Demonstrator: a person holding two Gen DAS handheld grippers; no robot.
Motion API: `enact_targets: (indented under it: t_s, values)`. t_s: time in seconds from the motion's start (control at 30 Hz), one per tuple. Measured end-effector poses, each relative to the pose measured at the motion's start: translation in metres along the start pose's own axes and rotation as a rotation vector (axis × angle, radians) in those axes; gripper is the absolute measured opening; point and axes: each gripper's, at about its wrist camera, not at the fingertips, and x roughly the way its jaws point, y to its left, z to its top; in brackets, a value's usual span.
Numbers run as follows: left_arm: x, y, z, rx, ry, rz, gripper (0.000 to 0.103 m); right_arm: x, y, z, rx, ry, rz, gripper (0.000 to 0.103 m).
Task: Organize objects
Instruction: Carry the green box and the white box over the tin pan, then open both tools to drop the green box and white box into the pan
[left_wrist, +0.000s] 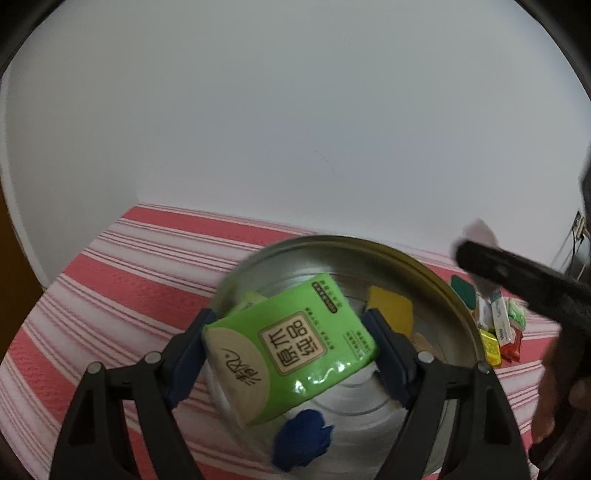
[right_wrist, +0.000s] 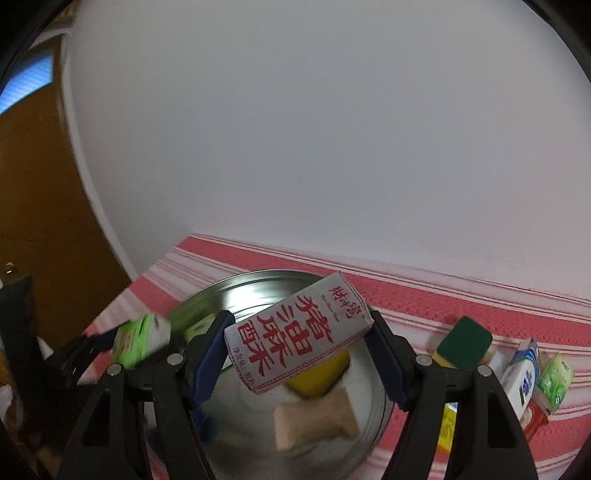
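Both grippers loaded above round metal basin (left_wrist: 424, 266)

Left gripper (left_wrist: 290, 345) pinches glossy green tissue pack (left_wrist: 291, 347); right gripper (right_wrist: 299, 345) pinches white paper-wrapped block (right_wrist: 295, 332). Striped woven cloth (left_wrist: 122, 266) beneath.

A plain white wall (left_wrist: 295, 122) is seen filling the upper part of both wrist views, evenly and softly lit. Below it, a table (left_wrist: 122, 258) is covered by a cloth striped in pink, red and white, its far edge set against the wall. At the left of the right wrist view, a brown wooden door (right_wrist: 40, 206) is framed by white trim (right_wrist: 79, 155), and a patch of bright blue (right_wrist: 27, 83) is glimpsed above it.
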Motion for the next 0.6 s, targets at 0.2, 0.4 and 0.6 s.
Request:
enact_targets:
  t_s: [0.2,0.4,0.6]
  values:
    - [0.019,-0.021,-0.001,0.037,0.044,-0.023,0.082,0.042,-0.005,0.016,0.052,0.046,0.002,0.074]
    - [0.027,-0.029,-0.004,0.036,0.072,-0.033,0.082,0.068,-0.005,0.028,0.067,0.089,0.012,0.074]
    - [0.037,-0.025,-0.007,0.027,0.103,-0.023,0.082,0.090,0.007,0.029,0.029,0.142,-0.001,0.074]
